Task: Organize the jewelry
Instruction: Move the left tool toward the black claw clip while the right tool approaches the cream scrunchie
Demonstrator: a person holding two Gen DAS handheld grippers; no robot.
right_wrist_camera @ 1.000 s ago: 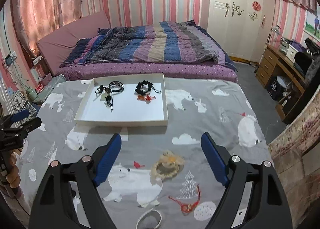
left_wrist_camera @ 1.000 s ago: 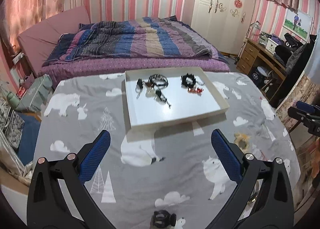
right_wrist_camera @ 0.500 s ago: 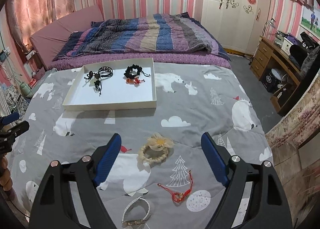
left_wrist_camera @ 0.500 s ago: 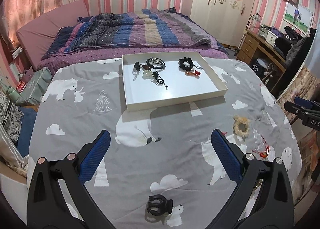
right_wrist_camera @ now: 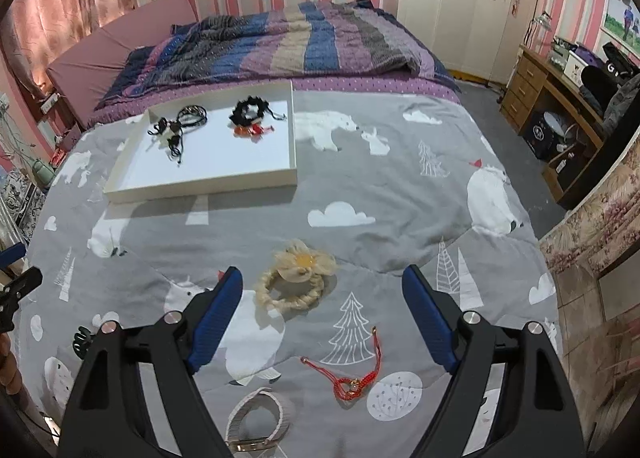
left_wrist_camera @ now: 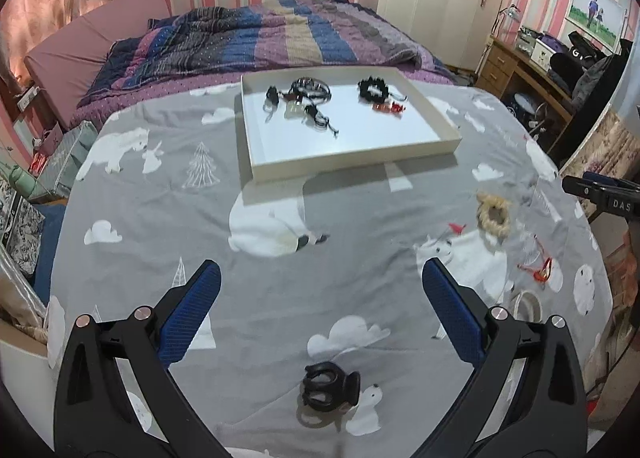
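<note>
A white tray (left_wrist_camera: 424, 147) (right_wrist_camera: 208, 187) on the grey bear-print cloth holds several dark bracelets and a red piece. My left gripper (left_wrist_camera: 320, 272) is open over the cloth, above a black hair claw (left_wrist_camera: 330, 386). My right gripper (right_wrist_camera: 322, 276) is open, its fingers on either side of a cream braided hair tie with a flower (right_wrist_camera: 296, 278) lying below. A red cord bracelet (right_wrist_camera: 352, 380) and a white band (right_wrist_camera: 256, 418) lie nearer the camera. Both grippers hold nothing.
The grey cloth (left_wrist_camera: 160, 217) covers a round table. A bed with a striped quilt (right_wrist_camera: 280, 41) stands behind it. A wooden desk (right_wrist_camera: 560, 97) is at the right. The right gripper's tip (left_wrist_camera: 600, 193) shows at the left wrist view's right edge.
Both grippers have come down toward the table and tilted further down. The hair claw, hair tie, red cord and white band now show larger and higher in the views. Jaws stayed open.
</note>
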